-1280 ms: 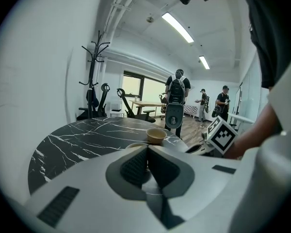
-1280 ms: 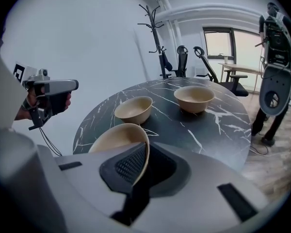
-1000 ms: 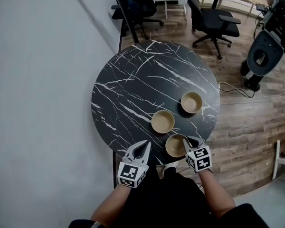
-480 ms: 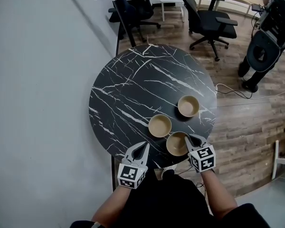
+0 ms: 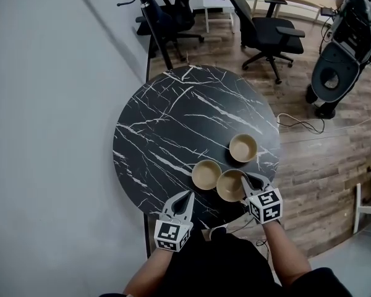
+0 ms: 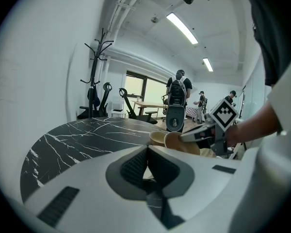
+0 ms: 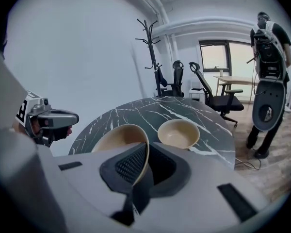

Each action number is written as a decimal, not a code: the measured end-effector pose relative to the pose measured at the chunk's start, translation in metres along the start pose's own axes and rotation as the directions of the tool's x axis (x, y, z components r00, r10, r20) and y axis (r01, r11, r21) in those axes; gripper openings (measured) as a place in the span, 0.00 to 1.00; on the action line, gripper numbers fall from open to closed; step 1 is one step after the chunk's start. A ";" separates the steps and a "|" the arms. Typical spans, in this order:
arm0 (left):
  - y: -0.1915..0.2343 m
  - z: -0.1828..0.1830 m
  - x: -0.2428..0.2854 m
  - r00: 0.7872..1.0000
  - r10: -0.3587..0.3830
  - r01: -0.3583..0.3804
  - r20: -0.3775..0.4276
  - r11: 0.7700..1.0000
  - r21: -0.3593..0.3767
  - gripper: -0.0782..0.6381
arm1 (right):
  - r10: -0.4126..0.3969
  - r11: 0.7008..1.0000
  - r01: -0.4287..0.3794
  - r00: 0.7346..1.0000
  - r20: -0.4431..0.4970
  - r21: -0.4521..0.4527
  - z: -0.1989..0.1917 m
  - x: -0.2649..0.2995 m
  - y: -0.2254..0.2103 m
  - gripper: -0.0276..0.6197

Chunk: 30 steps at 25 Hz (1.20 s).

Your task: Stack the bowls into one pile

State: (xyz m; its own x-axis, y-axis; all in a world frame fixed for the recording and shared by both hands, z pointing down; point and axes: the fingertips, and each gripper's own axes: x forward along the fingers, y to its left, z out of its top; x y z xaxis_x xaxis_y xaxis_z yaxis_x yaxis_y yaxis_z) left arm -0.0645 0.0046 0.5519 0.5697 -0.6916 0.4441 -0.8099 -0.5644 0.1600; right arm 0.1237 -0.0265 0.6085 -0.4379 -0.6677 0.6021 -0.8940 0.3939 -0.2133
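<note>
Three tan bowls are over a round black marble table (image 5: 167, 122). My right gripper (image 5: 247, 183) is shut on the near rim of one bowl (image 5: 229, 185), tilted and held off the table near its front edge. In the right gripper view the rim of that bowl (image 7: 117, 138) runs between the pads (image 7: 131, 165). A second bowl (image 5: 206, 174) sits just left of the held one, and the third bowl (image 5: 243, 147) stands farther back on the right. My left gripper (image 5: 188, 196) hovers at the table's near edge, shut, with nothing in it.
Black office chairs (image 5: 266, 33) and a coat rack (image 5: 151, 20) stand behind the table on the wood floor. A person with a wheeled machine (image 5: 340, 60) is at the far right, and a cable (image 5: 297, 125) lies on the floor. A grey wall (image 5: 49, 104) runs along the left.
My right gripper has lifted the bowl and carried it away from the near edge, closer to the middle bowl. The left gripper has stayed near the table's edge.
</note>
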 end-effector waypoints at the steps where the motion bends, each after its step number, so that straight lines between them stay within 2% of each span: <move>1: 0.002 0.000 0.001 1.000 0.005 -0.005 0.000 1.000 -0.003 0.13 | -0.006 1.000 0.006 1.000 0.007 -0.003 0.004 0.000 -0.003 0.08; 6: 0.015 0.002 0.007 1.000 0.028 -0.028 0.000 1.000 -0.009 0.13 | -0.046 0.999 0.046 0.998 0.040 -0.011 0.026 0.006 -0.024 0.08; 12: 0.024 0.002 0.010 1.000 0.030 -0.030 -0.004 0.999 -0.018 0.13 | -0.108 0.994 0.107 0.993 0.049 0.027 0.048 0.018 -0.060 0.08; 16: 0.027 -0.001 0.014 0.999 0.036 -0.037 -0.033 0.999 -0.020 0.13 | -0.131 0.989 0.129 0.991 0.026 0.068 0.055 0.029 -0.084 0.08; 24: 0.042 0.004 0.019 0.998 0.062 -0.063 -0.031 0.998 -0.032 0.13 | -0.172 0.984 0.172 0.985 -0.008 0.048 0.062 0.052 -0.111 0.08; 30: 0.047 -0.004 0.020 0.997 0.060 -0.062 -0.037 0.997 -0.048 0.13 | -0.177 0.984 0.178 0.982 -0.073 0.011 0.054 0.071 -0.122 0.08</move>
State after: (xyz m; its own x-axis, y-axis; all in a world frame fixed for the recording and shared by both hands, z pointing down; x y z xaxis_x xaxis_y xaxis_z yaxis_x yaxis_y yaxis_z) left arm -0.0921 -0.0340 0.5720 0.5141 -0.7072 0.4853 -0.8495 -0.4978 0.1746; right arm 0.1963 -0.1558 0.6360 -0.2647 -0.6787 0.6851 -0.9587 0.2620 -0.1109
